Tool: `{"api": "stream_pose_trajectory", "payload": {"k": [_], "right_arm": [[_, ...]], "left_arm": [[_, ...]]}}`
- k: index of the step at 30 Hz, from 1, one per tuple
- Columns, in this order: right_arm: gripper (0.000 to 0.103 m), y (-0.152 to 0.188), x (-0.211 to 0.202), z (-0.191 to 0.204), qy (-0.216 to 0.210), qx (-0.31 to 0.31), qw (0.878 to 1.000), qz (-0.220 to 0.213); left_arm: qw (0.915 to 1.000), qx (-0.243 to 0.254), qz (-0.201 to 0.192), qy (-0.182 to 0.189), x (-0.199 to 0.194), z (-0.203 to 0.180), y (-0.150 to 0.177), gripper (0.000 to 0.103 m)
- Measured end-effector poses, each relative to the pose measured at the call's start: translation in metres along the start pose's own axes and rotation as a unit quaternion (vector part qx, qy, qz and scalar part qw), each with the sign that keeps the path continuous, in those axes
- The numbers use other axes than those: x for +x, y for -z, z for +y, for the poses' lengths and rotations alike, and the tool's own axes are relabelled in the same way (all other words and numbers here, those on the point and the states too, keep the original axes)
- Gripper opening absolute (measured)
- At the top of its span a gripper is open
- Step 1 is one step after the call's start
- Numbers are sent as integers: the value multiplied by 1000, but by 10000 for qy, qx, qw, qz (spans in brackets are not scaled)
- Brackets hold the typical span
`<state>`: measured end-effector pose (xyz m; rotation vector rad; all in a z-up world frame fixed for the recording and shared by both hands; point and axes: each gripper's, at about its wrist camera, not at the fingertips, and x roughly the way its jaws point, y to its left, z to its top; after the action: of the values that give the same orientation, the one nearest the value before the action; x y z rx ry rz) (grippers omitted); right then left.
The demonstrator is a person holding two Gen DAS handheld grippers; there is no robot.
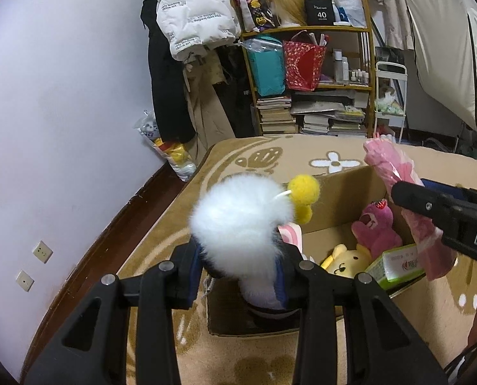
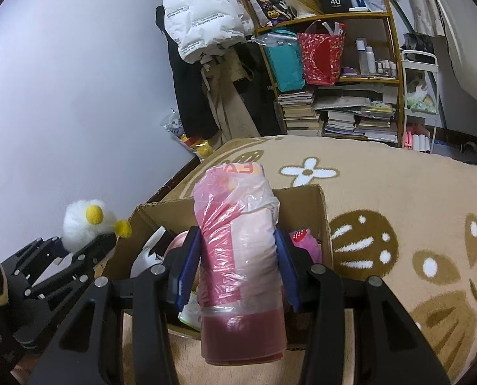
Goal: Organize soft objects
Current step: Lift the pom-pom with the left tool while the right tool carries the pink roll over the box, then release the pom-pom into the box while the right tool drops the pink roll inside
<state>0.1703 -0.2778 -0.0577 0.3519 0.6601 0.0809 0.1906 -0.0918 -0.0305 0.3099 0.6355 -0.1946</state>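
Observation:
My left gripper (image 1: 238, 269) is shut on a fluffy white plush with yellow pompoms (image 1: 241, 218), held above the near left corner of an open cardboard box (image 1: 341, 192). The plush also shows in the right wrist view (image 2: 84, 221). My right gripper (image 2: 238, 266) is shut on a pink soft roll wrapped in clear plastic (image 2: 238, 256), held over the box (image 2: 306, 195); the roll also shows in the left wrist view (image 1: 399, 179). Inside the box lie a pink bear plush (image 1: 376, 227), a yellow bear plush (image 1: 347, 260) and a green packet (image 1: 395, 263).
The box sits on a beige blanket with flower patterns (image 2: 399, 192). A pale wall (image 1: 62, 112) is at left. Behind stand a cluttered shelf with books and bags (image 1: 309, 73), hanging coats (image 1: 190, 16) and a plastic bag on the floor (image 1: 171, 150).

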Motion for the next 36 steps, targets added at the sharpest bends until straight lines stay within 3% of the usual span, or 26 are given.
{"api": "stream_pose_trajectory", "payload": {"k": [12,17,19,21,25,31,36], "right_arm": [[51,3,5,-7,-70,212,9997,79],[52,5,7,-8,-105,212,9996,140],[65,5,6,-7,-75,162,9997,146],[69,5,3,-4,-37,95,9999,121],[89,5,-5,-1,-6,67,9999,75],[103,3,-26,3,60,6,10000,64],[103,3,-48,14,216,-241,9994,123]], "left_arm": [[9998,-18,165,68,7,-2,3,40],[9999,-47,88,-30,3,1,3,65],[9999,-62,104,19,1,2,2,72],[9999,-77,104,24,-1,4,2,75],[9998,-139,105,1,-7,8,3,85],[9995,-311,18,-44,-28,19,4,100],[9994,-322,-53,112,-51,24,10,101]]}}
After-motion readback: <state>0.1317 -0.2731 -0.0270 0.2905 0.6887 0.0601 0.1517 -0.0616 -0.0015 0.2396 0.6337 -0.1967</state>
